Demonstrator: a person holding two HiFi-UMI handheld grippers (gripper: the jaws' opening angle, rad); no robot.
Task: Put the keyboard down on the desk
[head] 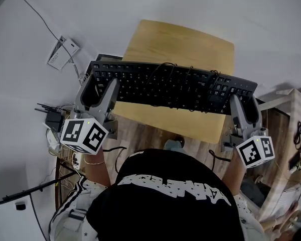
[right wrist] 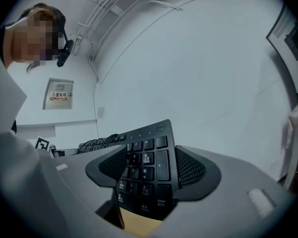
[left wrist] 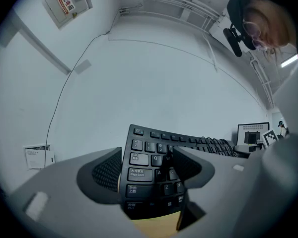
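Both ends of the keyboard (head: 170,87) sit clamped in left gripper (head: 99,88) and right gripper (head: 244,105) over the narrower table (head: 180,41); an off-centre or uneven release could tip it off, and the loose cable (head: 176,73) might slide.

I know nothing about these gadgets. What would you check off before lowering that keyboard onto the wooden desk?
1. Left gripper has the keyboard by its left end: ok, the jaws are closed on it.
2. Right gripper has the right end: ok, the jaws are closed on the number-pad end.
3. Landing spot on the desk: ok, the wood that shows is bare.
4. Keyboard fits the desk: cannot tell; in the head view both ends reach past the desk's sides.
5. Cable is out of the way: ok, it lies bundled on the keys, not underneath.
6. Keyboard already touching the desk: cannot tell.
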